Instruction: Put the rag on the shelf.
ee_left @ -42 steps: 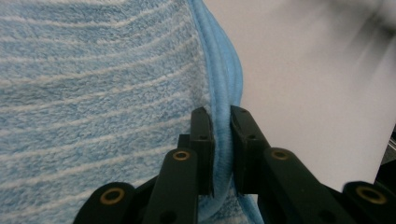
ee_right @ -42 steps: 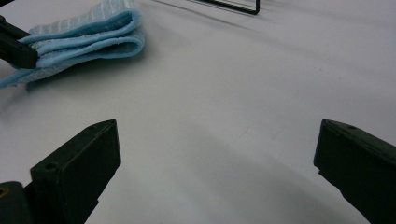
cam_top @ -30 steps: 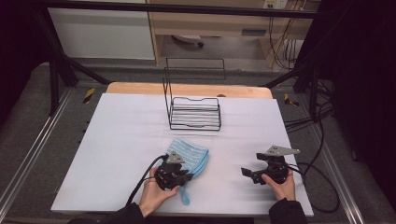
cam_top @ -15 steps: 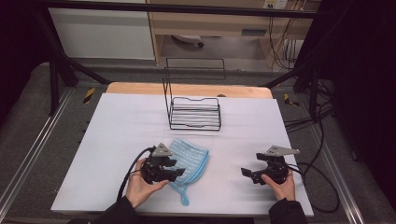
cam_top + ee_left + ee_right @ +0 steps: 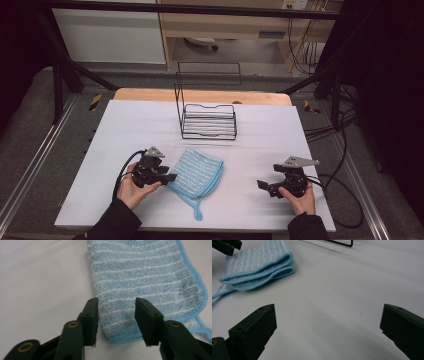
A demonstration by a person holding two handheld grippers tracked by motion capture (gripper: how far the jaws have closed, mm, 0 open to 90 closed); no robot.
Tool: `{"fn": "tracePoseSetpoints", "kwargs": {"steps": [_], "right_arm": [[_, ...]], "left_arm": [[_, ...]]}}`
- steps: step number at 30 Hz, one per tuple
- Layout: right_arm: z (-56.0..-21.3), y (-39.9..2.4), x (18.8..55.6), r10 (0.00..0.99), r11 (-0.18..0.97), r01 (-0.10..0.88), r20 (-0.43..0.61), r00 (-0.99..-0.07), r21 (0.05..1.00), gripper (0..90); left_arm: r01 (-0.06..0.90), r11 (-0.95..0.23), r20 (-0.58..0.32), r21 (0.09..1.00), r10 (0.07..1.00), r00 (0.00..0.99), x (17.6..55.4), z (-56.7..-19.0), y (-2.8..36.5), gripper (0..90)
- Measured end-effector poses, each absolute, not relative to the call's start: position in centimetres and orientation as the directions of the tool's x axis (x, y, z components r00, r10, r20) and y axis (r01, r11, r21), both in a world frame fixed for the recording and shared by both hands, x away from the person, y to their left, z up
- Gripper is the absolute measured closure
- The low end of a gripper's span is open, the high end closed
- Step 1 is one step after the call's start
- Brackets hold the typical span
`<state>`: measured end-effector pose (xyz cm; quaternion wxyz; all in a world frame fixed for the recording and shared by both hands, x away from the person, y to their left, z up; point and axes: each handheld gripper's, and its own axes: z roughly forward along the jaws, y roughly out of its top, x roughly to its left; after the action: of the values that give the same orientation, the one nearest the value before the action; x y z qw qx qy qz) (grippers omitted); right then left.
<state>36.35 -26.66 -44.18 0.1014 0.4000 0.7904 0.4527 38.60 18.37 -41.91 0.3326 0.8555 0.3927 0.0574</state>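
A folded blue cloth with white stripes [image 5: 197, 174] lies flat on the white table [image 5: 125, 125], its hanging loop trailing toward the front edge. My left gripper [image 5: 170, 176] sits just off the cloth's left edge, pointing at it. In the left gripper view the cloth's [image 5: 145, 277] near corner lies on the table beyond the left gripper [image 5: 116, 301]; the jaws stand apart, have just been closing a little, and nothing is pinched between them. My right gripper [image 5: 262, 186] rests at the front right, open wide [image 5: 327, 312] and empty, with the cloth [image 5: 254, 262] off to its left.
A black wire rack [image 5: 209, 122] stands upright at the back middle of the table. Cables trail from both grippers; the right one loops off the table's right side [image 5: 345, 195]. A wooden strip [image 5: 200, 95] borders the far edge.
My left gripper has drawn back to the left off the cloth and its jaws have opened. The cloth now lies free and flat. The right gripper has stayed put.
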Motion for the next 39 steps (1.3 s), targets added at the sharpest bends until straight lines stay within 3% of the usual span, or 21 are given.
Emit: {"fn": "tracePoseSetpoints", "kwargs": {"steps": [10, 12, 19, 39], "right_arm": [[-43.9, -25.9, 36.2, 0.724, 0.264, 0.519, 0.188, -0.664, 0.813, 1.3], [-43.7, -25.1, 36.2, 0.718, 0.263, 0.514, 0.190, -0.669, 0.817, 1.5], [-43.6, -23.7, 36.2, 0.714, 0.269, 0.512, 0.188, -0.675, 0.816, 1.9], [-43.6, -23.9, 36.1, 0.723, 0.284, 0.515, 0.172, -0.669, 0.809, 1.1]], "left_arm": [[0.647, -0.487, -0.177, 0.586, 0.703, 0.689, 38.7, -43.1, 18.1, 66.4], [0.651, -0.481, -0.193, 0.588, 0.698, 0.690, 38.6, -43.3, 18.1, 73.9], [0.667, -0.466, -0.210, 0.581, 0.706, 0.677, 38.2, -43.1, 18.1, 83.8], [0.679, -0.414, -0.238, 0.606, 0.720, 0.652, 34.6, -43.1, 19.1, 84.7]]}}
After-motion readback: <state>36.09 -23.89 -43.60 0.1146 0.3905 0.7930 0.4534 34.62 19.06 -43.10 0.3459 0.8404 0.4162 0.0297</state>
